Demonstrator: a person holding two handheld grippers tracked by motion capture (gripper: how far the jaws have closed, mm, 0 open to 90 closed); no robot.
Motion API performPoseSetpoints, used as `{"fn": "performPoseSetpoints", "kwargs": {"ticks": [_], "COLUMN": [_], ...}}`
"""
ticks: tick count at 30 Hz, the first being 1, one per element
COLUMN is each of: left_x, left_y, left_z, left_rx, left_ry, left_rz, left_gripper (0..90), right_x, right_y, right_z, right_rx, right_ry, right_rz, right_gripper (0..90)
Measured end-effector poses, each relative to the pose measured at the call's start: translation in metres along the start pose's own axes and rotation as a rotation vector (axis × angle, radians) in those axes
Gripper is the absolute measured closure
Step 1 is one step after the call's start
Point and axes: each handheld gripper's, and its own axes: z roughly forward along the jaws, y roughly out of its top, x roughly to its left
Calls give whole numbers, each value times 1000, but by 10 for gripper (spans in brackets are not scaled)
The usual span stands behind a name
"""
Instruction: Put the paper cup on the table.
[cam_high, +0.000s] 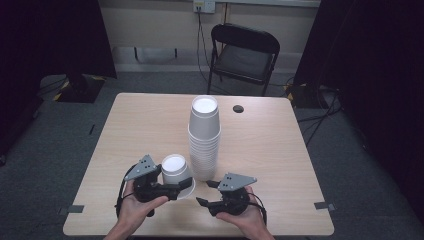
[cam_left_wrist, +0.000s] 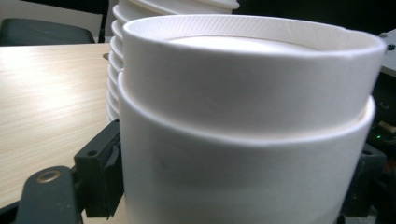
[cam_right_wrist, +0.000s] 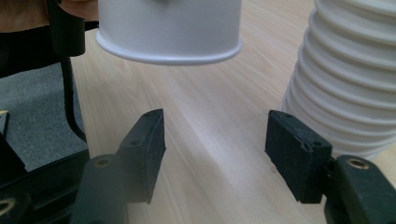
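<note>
The table (cam_high: 150, 120) takes up the middle of the high view, a pale wood-grain laminate top, matte, with rounded corners and a small dark hole (cam_high: 238, 108) right of centre toward its far edge. Beyond it, at the top of the frame, stands a black folding chair (cam_high: 243, 55) on grey carpet. At the table's centre rises the stack (cam_high: 204, 137), white paper cups nested upside down, their rolled rims making a ribbed column that widens toward the base; stacking them bottom-up probably keeps the tower steady and lets a cup be lifted off the top. Just left of its foot, lower centre of the frame, sits the cup (cam_high: 175, 170), also inverted, smooth-walled and tapered; the left gripper view shows a step partway up its wall, so it looks like two cups nested. The left gripper (cam_high: 176, 189) has its black jaws against the cup's sides, holding it, apparently to keep it steady or move it clear of the stack. The right gripper (cam_high: 207, 192), lower centre-right, stands with jaws apart and nothing between its ridged rubber pads (cam_right_wrist: 293, 154), pointed toward the gap between cup and stack, likely ready to help.
</note>
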Motion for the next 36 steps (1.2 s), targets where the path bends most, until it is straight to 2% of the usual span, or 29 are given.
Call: {"fn": "performPoseSetpoints", "kwargs": {"ticks": [6, 7, 10, 12, 13, 15, 18, 20, 23, 30, 33, 35, 36], "left_x": [-1, -2, -3, -5, -6, -7, -11, -11, -14, -21, -24, -25, -24], "left_y": [1, 2, 2, 2, 2, 1, 1, 2, 2, 1, 0, 1, 2], "left_z": [0, 0, 2, 2, 3, 4, 4, 4, 5, 8, 9, 8, 8], "left_rx": [-1, -16, -21, -15, -16, -14, -15, -28, -29, -28, -46, -40, -42], "left_ry": [-11, -11, -5, -14, -15, -20, -26, -36, -41, -63, -76, -96, -105], "left_rz": [-26, -50, -62, -79, -85, -87, -99, -130, -149, -154, -165, -167, -184], "left_gripper": [159, 160, 159, 160, 160, 159, 159, 159, 160, 160, 160, 160, 159], "right_x": [3, 3, 3, 2, 1, 1, 2, 1, 1, 4, 4, 4, 4], "right_y": [3, 5, 6, 6, 5, 5, 5, 5, 5, 7, 8, 8, 8], "right_z": [6, 8, 10, 12, 13, 13, 13, 13, 12, 9, 10, 9, 9], "right_rx": [-9, -13, -23, -27, -37, -38, -53, -57, -76, -114, -110, -118, -123], "right_ry": [5, 5, -6, -11, -7, -10, -32, -33, -54, -75, -64, -63, -66], "right_rz": [-8, -10, -13, -3, 19, 21, 10, 5, -1, -35, -34, -40, -44], "right_gripper": [415, 427, 431, 436, 448, 453, 477, 489, 515, 556, 570, 581, 582]}}
